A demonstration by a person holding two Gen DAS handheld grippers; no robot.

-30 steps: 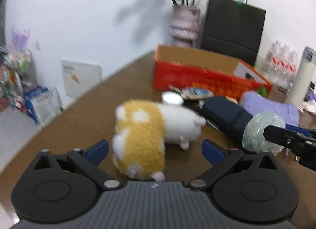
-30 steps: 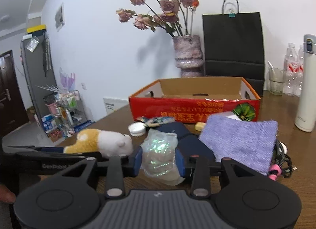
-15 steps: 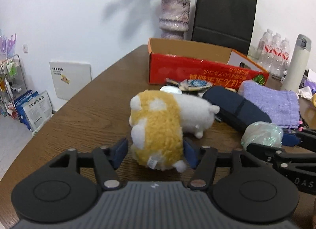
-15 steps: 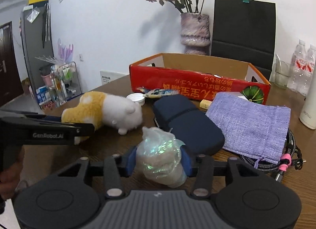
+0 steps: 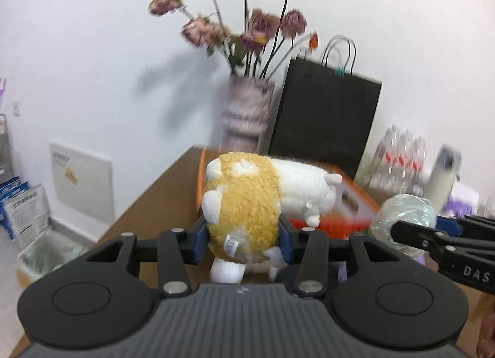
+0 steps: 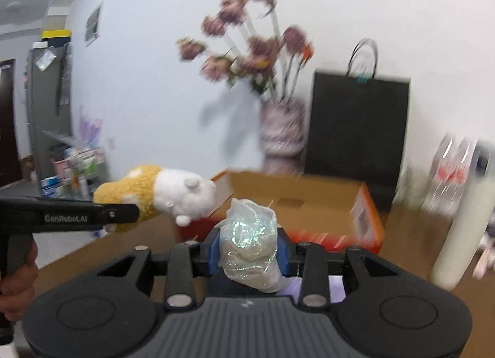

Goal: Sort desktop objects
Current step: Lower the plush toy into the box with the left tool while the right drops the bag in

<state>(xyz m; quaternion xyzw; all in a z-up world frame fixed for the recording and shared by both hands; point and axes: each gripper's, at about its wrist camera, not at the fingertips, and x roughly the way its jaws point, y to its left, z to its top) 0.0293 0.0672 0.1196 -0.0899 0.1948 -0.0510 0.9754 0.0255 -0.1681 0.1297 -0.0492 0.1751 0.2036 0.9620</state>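
My left gripper is shut on a yellow-and-white plush hamster and holds it in the air above the brown table; the plush also shows in the right wrist view. My right gripper is shut on a shimmery translucent pouch, also lifted; the pouch shows at the right of the left wrist view. The open red cardboard box lies just beyond both held objects.
Behind the box stand a vase of dried roses and a black paper bag. Water bottles and a white flask stand at the right. A purple cloth bag shows under the right gripper.
Both grippers have risen off the table with their objects and moved toward the red box. The left gripper, open a second ago, shut on the plush and lifted it.
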